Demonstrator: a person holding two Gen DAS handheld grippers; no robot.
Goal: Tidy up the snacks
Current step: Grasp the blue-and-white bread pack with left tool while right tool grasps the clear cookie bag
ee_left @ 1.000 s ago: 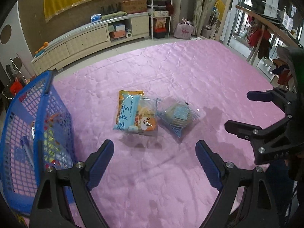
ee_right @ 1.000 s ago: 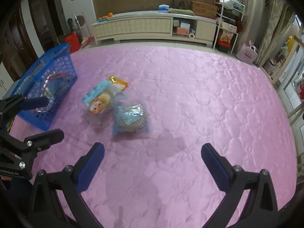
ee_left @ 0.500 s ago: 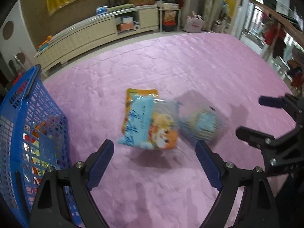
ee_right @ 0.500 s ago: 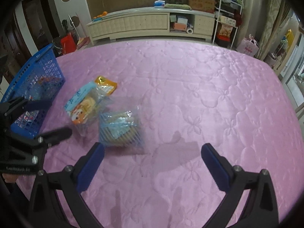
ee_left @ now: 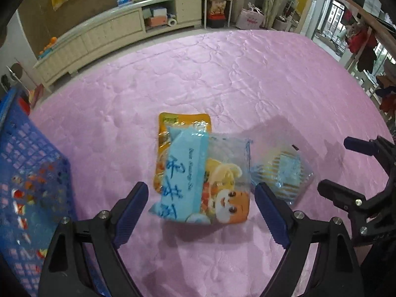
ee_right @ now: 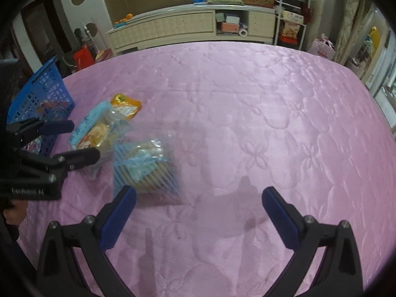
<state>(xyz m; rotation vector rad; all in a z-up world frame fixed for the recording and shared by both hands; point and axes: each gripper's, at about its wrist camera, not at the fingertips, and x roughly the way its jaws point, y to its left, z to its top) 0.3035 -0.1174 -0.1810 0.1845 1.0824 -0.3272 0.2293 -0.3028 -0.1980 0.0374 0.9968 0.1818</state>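
- Fingers of the left gripper (ee_left: 201, 210) stand wide apart with nothing held; the blue pads flank the near end of the blue snack bag (ee_left: 198, 175), which sits just ahead of and between them, not touched.
- Right gripper (ee_right: 198, 212) is also spread wide and empty; between its pads is only bare pink cover (ee_right: 259, 123). The clear cookie bag (ee_right: 144, 165) lies ahead and to its left, just past the left pad.
- Long axis of the blue bag runs roughly along the left gripper's pointing line, so the pads would close across its short width. Looks like a fair fit, though the bag seems nearly as wide as the opening.
- Left gripper is clearly the nearer one to the blue bag; right is nearer to the cookie bag.
- Blue bag: light blue panel with dark blue writing, clear window, cartoon animal face at the near end. It lies partly over an orange packet (ee_left: 184, 121), of which the far end shows.
- Cookie bag: clear crinkly film with blue stripes, pale round pieces inside, touching or overlapping the blue bag's right edge.
- Blue basket (ee_left: 29, 173) stands to the left on the cover, some packets already in it; probable drop point.
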